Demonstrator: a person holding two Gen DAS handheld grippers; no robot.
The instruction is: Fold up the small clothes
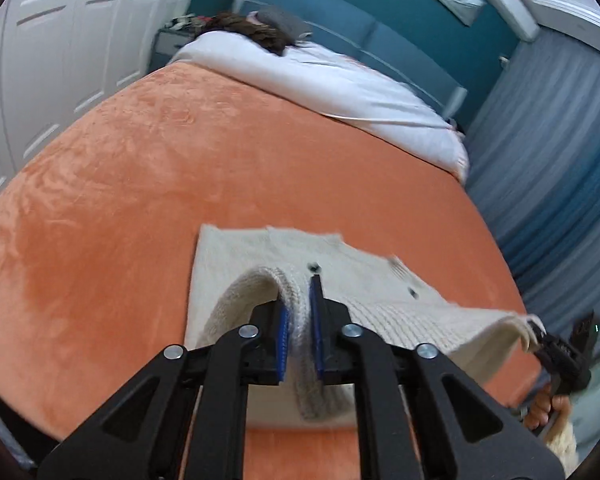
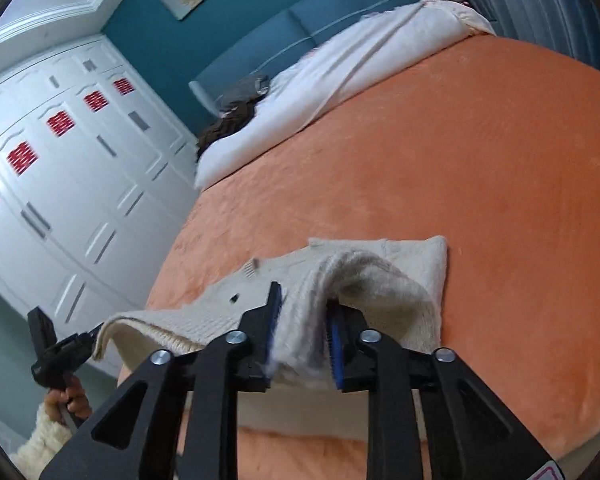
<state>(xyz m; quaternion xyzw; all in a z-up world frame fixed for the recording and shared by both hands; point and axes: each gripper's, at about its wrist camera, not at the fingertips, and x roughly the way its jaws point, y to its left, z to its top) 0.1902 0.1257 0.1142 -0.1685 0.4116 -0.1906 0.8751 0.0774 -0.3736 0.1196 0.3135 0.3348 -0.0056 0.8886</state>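
Note:
A cream knitted garment (image 1: 260, 248) (image 2: 404, 264) lies on the orange bedspread (image 1: 140, 184) (image 2: 480, 160), its near edge lifted and curled over towards the far side. In the left wrist view my left gripper (image 1: 298, 292) is shut on a thick fold of that edge, the knit filling the narrow gap between the blue pads. My right gripper (image 2: 304, 300) stands wider, and bunched knit lies loosely between its jaws and drapes over the right finger. Each gripper also shows in the other's view, the right gripper (image 1: 538, 330) and the left gripper (image 2: 94, 330), at the raised hem's two ends.
A white duvet (image 1: 340, 84) (image 2: 340, 80) is bunched at the head of the bed under a teal headboard (image 1: 340, 12). White wardrobe doors (image 2: 60, 184) stand to the left, blue-grey curtains (image 1: 552, 168) to the right. A hand (image 2: 68, 400) holds the other gripper's handle.

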